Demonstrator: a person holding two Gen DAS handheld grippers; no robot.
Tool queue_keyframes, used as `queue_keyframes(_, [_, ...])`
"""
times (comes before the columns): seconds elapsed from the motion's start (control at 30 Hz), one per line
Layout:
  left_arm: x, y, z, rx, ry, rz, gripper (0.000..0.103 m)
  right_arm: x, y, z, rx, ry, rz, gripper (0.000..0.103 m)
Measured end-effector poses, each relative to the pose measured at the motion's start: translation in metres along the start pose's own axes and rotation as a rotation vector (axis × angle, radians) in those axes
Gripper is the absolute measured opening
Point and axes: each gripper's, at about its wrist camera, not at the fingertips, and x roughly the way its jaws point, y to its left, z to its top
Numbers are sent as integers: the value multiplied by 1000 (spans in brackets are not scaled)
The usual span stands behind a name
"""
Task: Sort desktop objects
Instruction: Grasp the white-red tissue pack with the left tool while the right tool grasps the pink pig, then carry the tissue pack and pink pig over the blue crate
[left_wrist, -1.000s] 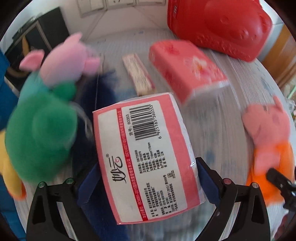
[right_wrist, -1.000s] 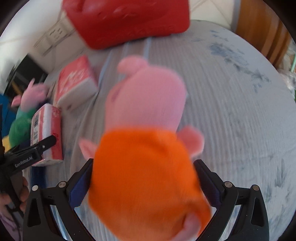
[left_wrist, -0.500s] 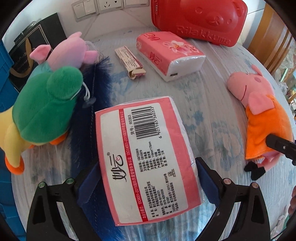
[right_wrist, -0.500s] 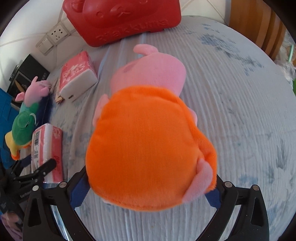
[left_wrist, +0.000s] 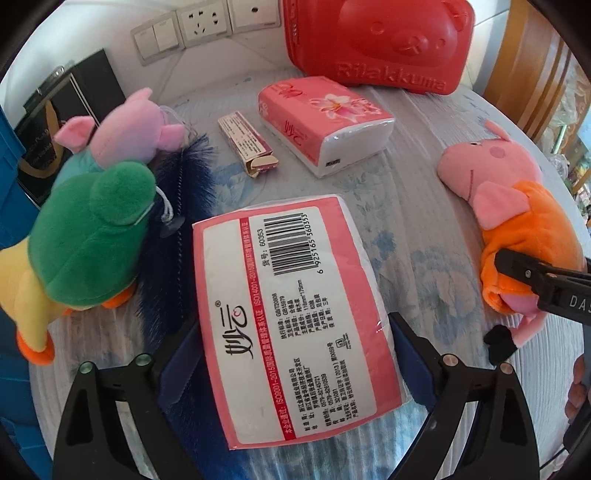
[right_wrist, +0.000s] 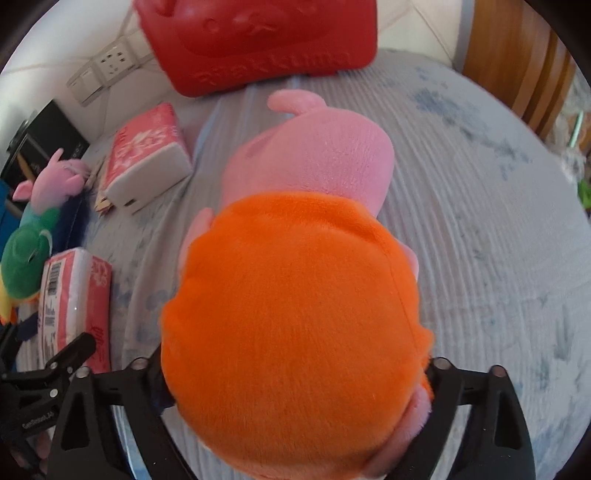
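Note:
My left gripper is shut on a pink tissue pack, barcode side up, held over the blue-patterned tablecloth. My right gripper is shut on a pink pig plush in an orange dress; the plush also shows at the right of the left wrist view. A second pink tissue pack lies farther back. A pink pig plush in green and a green and yellow plush lie at the left.
A red Rilakkuma case stands at the back by the wall sockets. A small pink carton lies beside the far tissue pack. A dark blue furry item lies under the plushes. A black box stands back left.
Both grippers have pulled back and up with their loads; the table shows from farther away. The orange-dressed plush has swung from tilted to pointing straight ahead, head forward.

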Motion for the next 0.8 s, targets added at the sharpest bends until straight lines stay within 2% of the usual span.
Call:
queue_keyframes(0.2, [-36,-11,-19,-1,-60,2,94,-34,5,-25,-13,-35,41,88])
queue_keyframes(0.33, [-62,-15,-47,13,-75,26,94,-62,10,-50,-27,-57,68,88])
queue_keyframes(0.47, [-94,-16,-76,12,-94,11,94,-96,23,-76,-69,-92,77,88])
queue_keyframes(0.8, [-185,9,-126,-12,-253,23,94,-188,82,-132,-223,-228,101,89])
